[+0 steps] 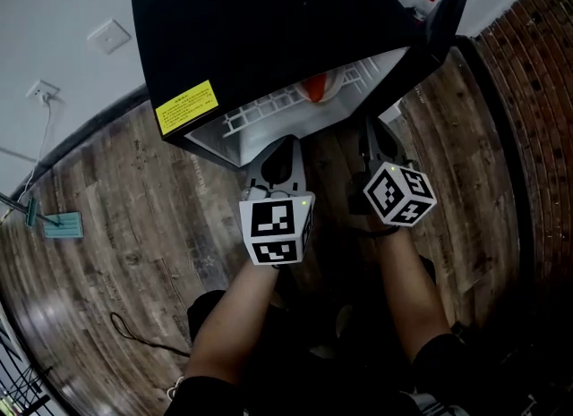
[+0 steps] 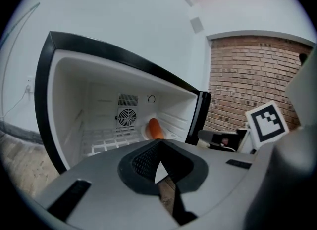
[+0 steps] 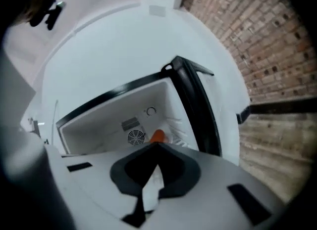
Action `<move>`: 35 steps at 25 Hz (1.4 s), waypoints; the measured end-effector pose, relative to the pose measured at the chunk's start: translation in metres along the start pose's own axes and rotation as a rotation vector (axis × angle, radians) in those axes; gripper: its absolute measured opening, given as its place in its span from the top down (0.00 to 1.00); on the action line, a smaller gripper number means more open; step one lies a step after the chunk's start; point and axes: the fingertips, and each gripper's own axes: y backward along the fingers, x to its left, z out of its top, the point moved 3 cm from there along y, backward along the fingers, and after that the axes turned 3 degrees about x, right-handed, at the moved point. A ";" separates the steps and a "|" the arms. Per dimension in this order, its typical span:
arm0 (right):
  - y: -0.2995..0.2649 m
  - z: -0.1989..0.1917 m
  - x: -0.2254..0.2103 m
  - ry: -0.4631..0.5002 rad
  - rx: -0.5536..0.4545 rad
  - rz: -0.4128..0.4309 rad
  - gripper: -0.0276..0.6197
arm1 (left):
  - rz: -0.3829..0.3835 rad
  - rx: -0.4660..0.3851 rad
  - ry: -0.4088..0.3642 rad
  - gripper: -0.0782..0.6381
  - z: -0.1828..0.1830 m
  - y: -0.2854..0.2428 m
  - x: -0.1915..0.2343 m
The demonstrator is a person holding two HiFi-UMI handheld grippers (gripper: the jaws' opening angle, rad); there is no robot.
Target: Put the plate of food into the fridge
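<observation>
The plate of food (image 1: 324, 90) already sits inside the mini fridge (image 1: 260, 21). It rests on the white wire shelf (image 1: 269, 112) toward the cabinet's right side, at 12 o'clock from both grippers. The orange piece (image 2: 155, 127) on it may be a carrot; it shows too small to settle. Neither gripper touches the plate. The left gripper (image 1: 286, 146) and right gripper (image 1: 372, 130) hang side by side just outside the opening, each with its 2 jaws pressed together on nothing.

By my reading the placing is done and what remains is shutting the fridge door (image 1: 445, 13). It stands swung out at 1 o'clock, just beyond the right gripper, so that gripper is the natural one for the job. It should pass round to the door's outer face and push near the free edge with the closed jaws, sweeping toward 11 o'clock. The left gripper should first draw back toward 6 o'clock, clear of the closing gap.

For room, the wood floor (image 1: 125, 217) at 9 o'clock lies open. The brick wall (image 1: 537, 56) at 3 o'clock crowds the door's outer side. A cable (image 1: 134, 334) trails at 7 o'clock near the person's legs.
</observation>
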 end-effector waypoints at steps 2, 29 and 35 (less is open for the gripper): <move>0.023 0.008 0.011 0.135 0.005 0.019 0.94 | -0.019 -0.004 -0.010 0.90 0.002 -0.004 -0.009; 0.117 0.177 0.083 0.336 -0.087 -0.018 0.94 | -0.181 -0.118 -0.142 0.90 0.140 0.061 -0.142; 0.171 0.320 0.161 0.301 -0.082 -0.018 0.94 | -0.155 -0.100 -0.095 0.90 0.299 0.146 -0.152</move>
